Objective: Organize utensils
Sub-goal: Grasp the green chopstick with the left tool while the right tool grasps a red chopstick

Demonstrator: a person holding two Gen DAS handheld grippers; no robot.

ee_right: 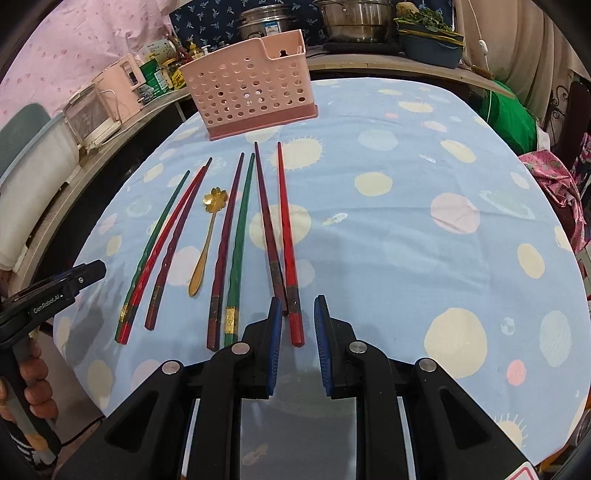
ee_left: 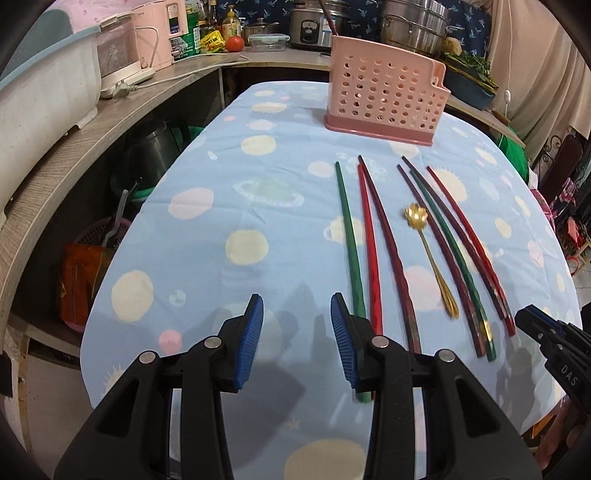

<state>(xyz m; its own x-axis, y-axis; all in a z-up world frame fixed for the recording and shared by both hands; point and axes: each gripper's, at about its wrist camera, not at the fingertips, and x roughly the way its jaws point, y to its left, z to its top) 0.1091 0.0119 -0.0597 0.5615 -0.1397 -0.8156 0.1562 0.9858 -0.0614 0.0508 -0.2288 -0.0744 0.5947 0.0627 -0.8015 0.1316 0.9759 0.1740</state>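
Observation:
Several red, green and dark purple chopsticks (ee_left: 384, 236) lie side by side on the blue patterned tablecloth (ee_left: 221, 206), with a gold flower-bowl spoon (ee_left: 430, 254) among them. They also show in the right wrist view, chopsticks (ee_right: 240, 236) and spoon (ee_right: 207, 240). A pink perforated utensil holder (ee_left: 384, 96) stands upright at the far end; it also shows in the right wrist view (ee_right: 251, 92). My left gripper (ee_left: 297, 306) is open and empty, just left of the chopstick handles. My right gripper (ee_right: 297, 308) is open, its jaws on either side of the rightmost red chopstick's handle end (ee_right: 295, 325).
A wooden counter (ee_left: 74, 147) curves along the left and back with appliances, bottles, a tomato, pots and a rice cooker (ee_left: 314, 26). A green bundle (ee_right: 509, 114) and pink cloth (ee_right: 554, 177) sit past the table's right edge.

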